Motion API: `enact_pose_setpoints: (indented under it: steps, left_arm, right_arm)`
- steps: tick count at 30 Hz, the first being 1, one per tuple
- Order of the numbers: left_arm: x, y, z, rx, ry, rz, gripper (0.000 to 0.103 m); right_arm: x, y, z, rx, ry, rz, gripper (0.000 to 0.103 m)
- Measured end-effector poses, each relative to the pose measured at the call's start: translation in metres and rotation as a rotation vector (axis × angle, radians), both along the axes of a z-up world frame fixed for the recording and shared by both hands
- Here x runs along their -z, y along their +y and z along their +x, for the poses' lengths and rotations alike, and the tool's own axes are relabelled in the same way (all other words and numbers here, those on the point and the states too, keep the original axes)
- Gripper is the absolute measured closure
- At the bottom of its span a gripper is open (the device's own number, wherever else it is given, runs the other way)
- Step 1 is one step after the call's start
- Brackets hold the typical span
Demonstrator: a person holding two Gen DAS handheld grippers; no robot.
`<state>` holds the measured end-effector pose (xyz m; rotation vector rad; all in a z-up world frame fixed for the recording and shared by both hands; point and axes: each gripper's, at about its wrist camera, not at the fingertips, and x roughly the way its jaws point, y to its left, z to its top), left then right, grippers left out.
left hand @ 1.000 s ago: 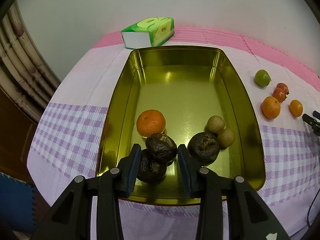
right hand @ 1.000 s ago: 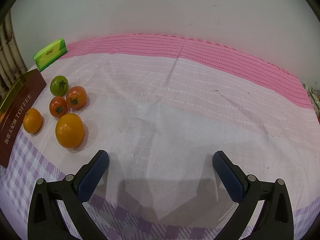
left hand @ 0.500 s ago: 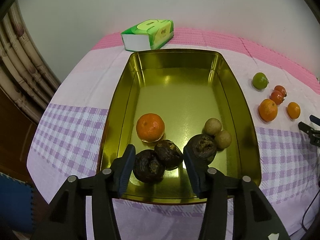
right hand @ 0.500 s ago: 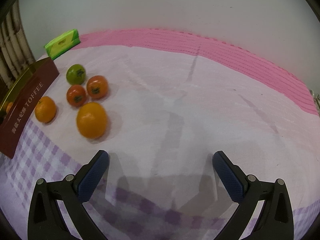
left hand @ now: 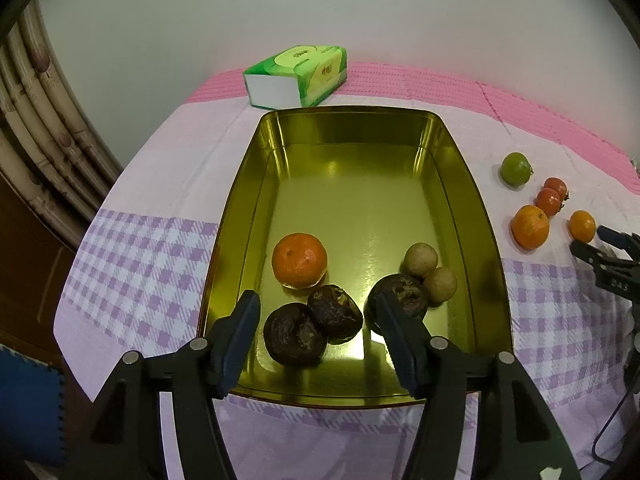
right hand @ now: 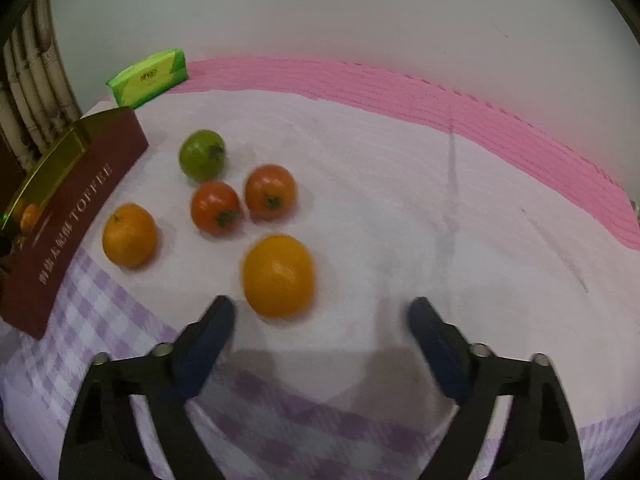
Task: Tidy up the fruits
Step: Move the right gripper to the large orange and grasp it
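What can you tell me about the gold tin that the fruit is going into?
The gold tin is a rectangular metal tray with rounded corners and a shiny, reflective inside; its outer wall is dark red with "TOFFEE" lettering. It sits flat on the checked tablecloth, open, in front of a green tissue pack. At its near end lie one orange, three dark wrinkled fruits and two small tan ones.

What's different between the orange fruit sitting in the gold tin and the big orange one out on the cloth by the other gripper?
The orange in the tin lies inside the gold tin beside dark wrinkled fruits; the large orange on the cloth lies outside it, near two red fruits. The tin's orange looks deeper orange, the cloth's one yellower. The right gripper sits just short of the cloth's orange; the left gripper frames the dark fruits instead. Both are round, and neither is gripped.
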<state>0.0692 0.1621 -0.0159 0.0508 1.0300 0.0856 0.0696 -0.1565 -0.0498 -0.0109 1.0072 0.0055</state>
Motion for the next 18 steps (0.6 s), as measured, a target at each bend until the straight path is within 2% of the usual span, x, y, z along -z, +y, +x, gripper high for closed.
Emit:
enact_pose_setpoints:
  steps: [4,6,11,14,18]
  left_arm:
    - [-0.003,0.000,-0.001,-0.003,-0.010,-0.006,0.040]
    - [-0.004,0.000,-0.001,-0.006,-0.014,-0.010,0.037]
    - [-0.009,0.002,-0.001,-0.013,-0.022,-0.015,0.031]
    - [-0.013,0.004,-0.002,-0.023,-0.033,-0.017,0.027]
    - [-0.016,0.009,-0.003,-0.046,-0.038,-0.026,0.018]
  right_arm:
    - [-0.001,0.012,0.010,-0.008,-0.009,-0.019,0.029]
    - [-0.002,0.015,0.013,-0.011,-0.012,-0.012,0.039]
    - [-0.004,0.020,0.014,-0.020,-0.010,0.007,0.052]
    - [-0.006,0.021,0.011,-0.026,-0.009,0.007,0.066]
    - [-0.008,0.021,0.012,-0.029,0.003,0.012,0.068]
